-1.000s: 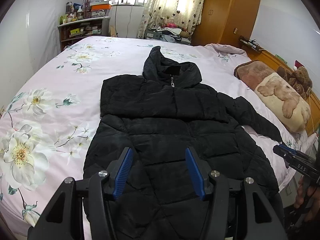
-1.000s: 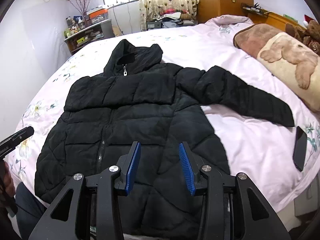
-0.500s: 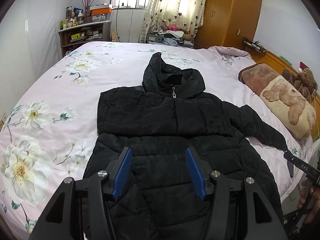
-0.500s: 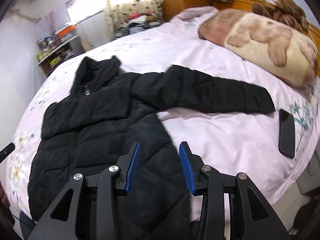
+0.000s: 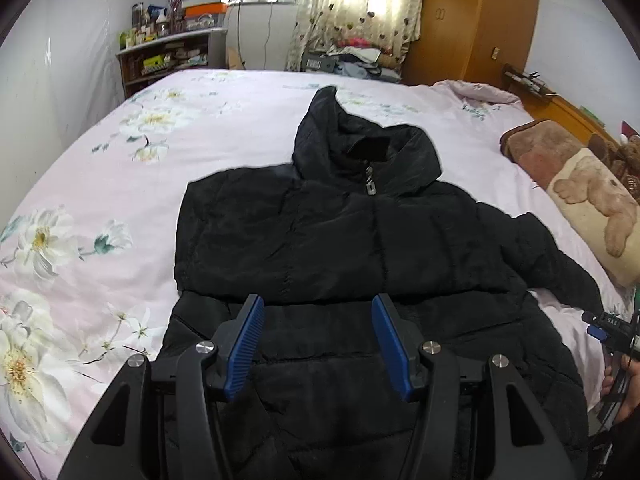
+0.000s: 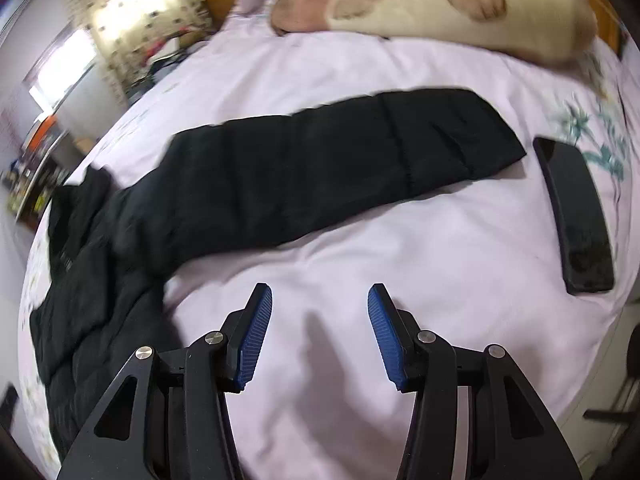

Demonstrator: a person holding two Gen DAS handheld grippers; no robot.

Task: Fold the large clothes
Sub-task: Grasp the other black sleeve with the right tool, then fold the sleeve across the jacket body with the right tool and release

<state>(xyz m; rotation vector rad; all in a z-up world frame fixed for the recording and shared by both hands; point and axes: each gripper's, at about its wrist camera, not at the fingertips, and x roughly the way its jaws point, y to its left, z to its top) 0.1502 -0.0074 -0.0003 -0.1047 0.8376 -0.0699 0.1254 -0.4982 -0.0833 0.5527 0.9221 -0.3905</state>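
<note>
A black puffer jacket [image 5: 340, 248] lies face up on the bed [image 5: 120, 184], hood toward the window, one sleeve [image 6: 344, 160] stretched out sideways toward a bear-print pillow [image 6: 460, 4]. The left gripper [image 5: 318, 312] hangs above the jacket's lower body, fingers spread, holding nothing. The right gripper [image 6: 320, 300] hangs over bare sheet beside the hem, fingers spread too, with a dark phone [image 6: 572, 216] just beyond the cuff
</note>
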